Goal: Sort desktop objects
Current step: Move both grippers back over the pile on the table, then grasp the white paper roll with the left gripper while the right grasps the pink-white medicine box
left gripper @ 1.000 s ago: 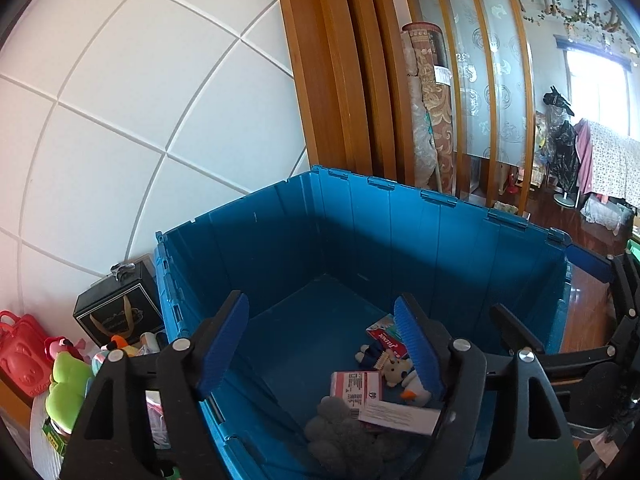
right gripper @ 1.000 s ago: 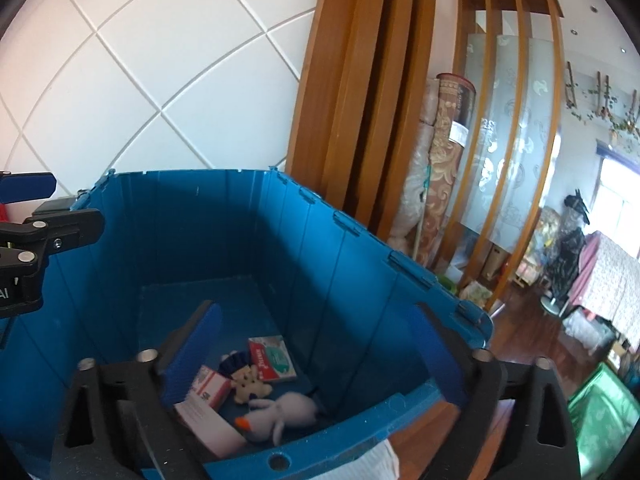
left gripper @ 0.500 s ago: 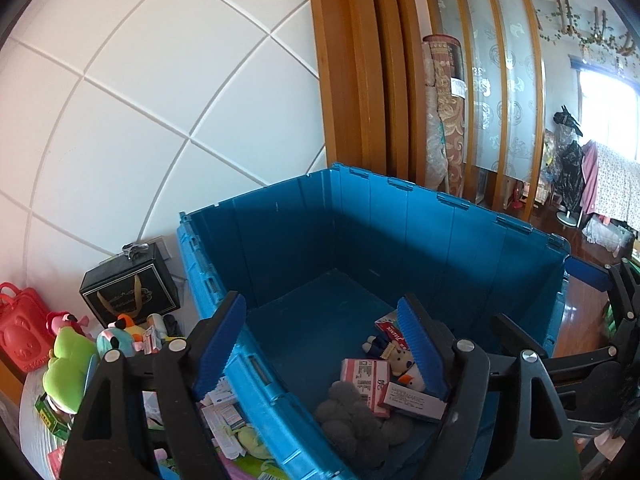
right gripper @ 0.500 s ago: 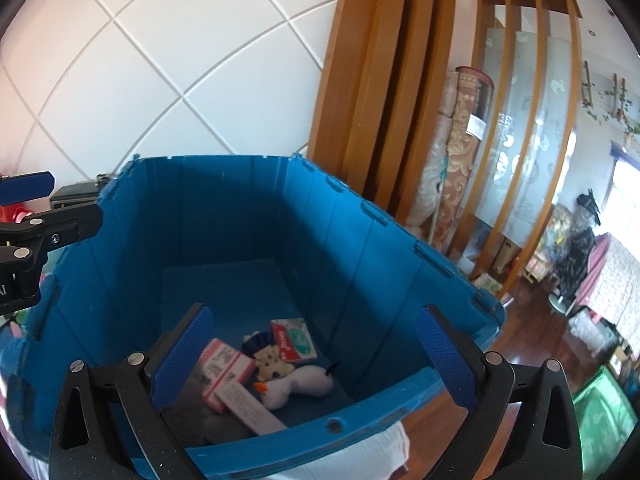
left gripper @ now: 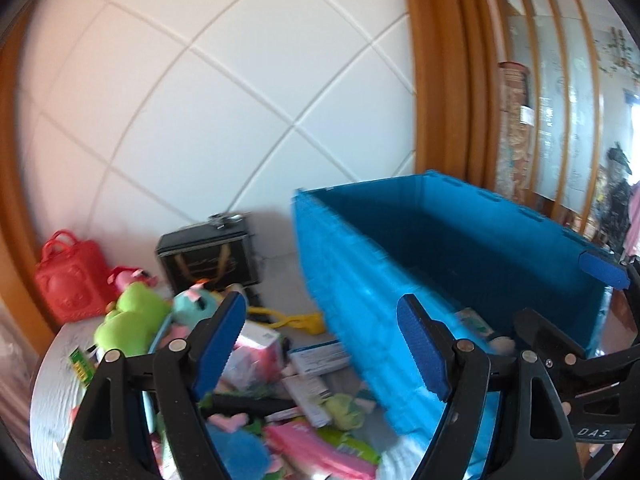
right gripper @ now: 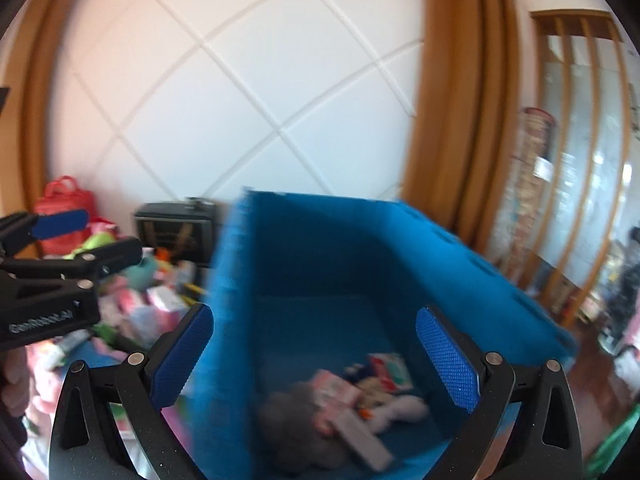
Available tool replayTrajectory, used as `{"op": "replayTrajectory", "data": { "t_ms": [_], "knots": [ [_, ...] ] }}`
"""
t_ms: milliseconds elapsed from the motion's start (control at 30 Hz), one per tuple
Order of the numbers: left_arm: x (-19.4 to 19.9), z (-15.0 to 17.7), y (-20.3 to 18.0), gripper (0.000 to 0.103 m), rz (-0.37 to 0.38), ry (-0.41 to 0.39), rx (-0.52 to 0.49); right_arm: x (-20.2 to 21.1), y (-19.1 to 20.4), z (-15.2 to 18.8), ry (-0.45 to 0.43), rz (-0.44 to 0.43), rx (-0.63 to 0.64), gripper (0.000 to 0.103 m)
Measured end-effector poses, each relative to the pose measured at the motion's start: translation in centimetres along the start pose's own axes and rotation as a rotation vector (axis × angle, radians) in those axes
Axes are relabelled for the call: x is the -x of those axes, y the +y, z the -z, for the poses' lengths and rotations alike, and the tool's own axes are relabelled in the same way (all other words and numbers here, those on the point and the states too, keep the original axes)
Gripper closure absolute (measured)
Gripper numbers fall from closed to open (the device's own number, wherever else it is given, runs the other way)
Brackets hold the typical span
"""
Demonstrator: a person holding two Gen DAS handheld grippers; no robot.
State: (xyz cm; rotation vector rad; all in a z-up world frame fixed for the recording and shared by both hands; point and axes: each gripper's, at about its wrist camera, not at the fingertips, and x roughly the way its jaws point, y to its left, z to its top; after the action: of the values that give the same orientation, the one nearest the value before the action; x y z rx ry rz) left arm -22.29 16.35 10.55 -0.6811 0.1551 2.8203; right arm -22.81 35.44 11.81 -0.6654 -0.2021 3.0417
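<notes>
Over the cluttered table in the left wrist view, the left gripper gapes wide and empty above the unsorted toys, likely choosing one, while in the right wrist view the right gripper, equally wide and empty, faces the blue bin holding sorted items.

Bright daylight from a window at far right, soft shadows, strong fisheye bending with dark corner vignetting, motion blur smearing the blue crate, heaviest in right-wrist view.
</notes>
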Motion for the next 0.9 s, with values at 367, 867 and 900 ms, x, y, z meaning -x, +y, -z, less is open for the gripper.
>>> {"op": "replayTrajectory", "data": {
  "t_ms": [367, 867, 900],
  "knots": [
    [2.3, 9.6, 17.2, 0.025, -0.303, 0.174, 0.216, -4.3, 15.1, -0.1, 0.094, -0.32, 0.109, 0.0],
    [7.5, 31.2, 35.9, 0.025, -0.648, 0.565, 0.658, -7.2, 37.1, 5.3, 0.337, -0.71, 0.297, 0.0],
    [7.7, 32.4, 36.7, 0.025, -0.655, 0.582, 0.687, -7.4, 38.0, 5.7, 0.349, -0.719, 0.299, 0.0]
  ]
}}
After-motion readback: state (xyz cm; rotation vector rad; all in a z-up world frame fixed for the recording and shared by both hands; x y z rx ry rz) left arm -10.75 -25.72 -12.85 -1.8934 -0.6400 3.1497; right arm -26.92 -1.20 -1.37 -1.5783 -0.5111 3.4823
